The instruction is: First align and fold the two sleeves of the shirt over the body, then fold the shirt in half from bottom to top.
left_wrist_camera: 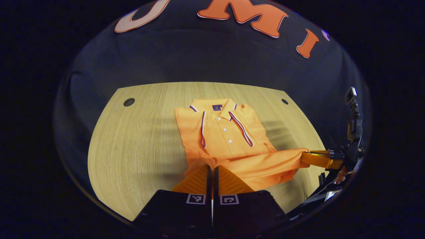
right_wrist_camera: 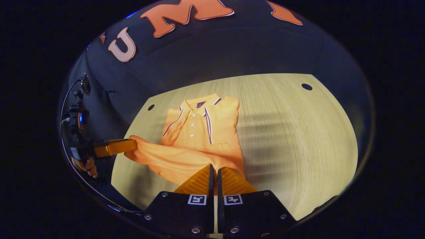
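Both my grippers, left (left_wrist_camera: 212,169) and right (right_wrist_camera: 214,171), clamp the shirt's (left_wrist_camera: 225,132) near hem (left_wrist_camera: 265,162); uneven lifting could skew the fold.

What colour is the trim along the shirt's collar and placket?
Dark purple and white stripes on the orange shirt; clearest in the left gripper view.

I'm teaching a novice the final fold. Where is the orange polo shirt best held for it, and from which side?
At its bottom hem, one corner each, coming from the table's near edge. The orange polo shirt lies collar away, sleeves folded in; left gripper and right gripper already pinch there.
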Tool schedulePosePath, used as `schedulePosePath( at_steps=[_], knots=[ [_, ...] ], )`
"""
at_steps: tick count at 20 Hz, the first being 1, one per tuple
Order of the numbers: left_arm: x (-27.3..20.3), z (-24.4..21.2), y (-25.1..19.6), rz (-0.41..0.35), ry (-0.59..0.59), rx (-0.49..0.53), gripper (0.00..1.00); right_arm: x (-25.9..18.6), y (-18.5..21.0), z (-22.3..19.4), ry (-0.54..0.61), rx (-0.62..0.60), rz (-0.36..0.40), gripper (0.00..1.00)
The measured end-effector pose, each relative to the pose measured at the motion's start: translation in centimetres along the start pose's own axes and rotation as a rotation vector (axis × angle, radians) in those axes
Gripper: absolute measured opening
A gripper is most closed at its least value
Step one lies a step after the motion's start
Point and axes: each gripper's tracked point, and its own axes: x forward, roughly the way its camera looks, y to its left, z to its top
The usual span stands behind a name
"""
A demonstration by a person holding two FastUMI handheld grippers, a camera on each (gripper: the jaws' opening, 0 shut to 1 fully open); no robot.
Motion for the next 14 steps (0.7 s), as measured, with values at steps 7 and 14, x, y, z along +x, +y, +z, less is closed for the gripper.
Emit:
schedulePosePath(
  at_steps=[7, 14],
  knots=[
    [4.6, 5.7, 2.8, -0.005, -0.017, 0.004, 0.02, 4.5, 0.1, 6.1, -0.004, 0.005, -0.033, 0.05],
    [9.5, 8.9, 5.7, 0.022, 0.0, 0.005, 0.01, 9.4, -0.8, 10.9, 0.009, -0.009, -0.1, 0.06]
  ],
)
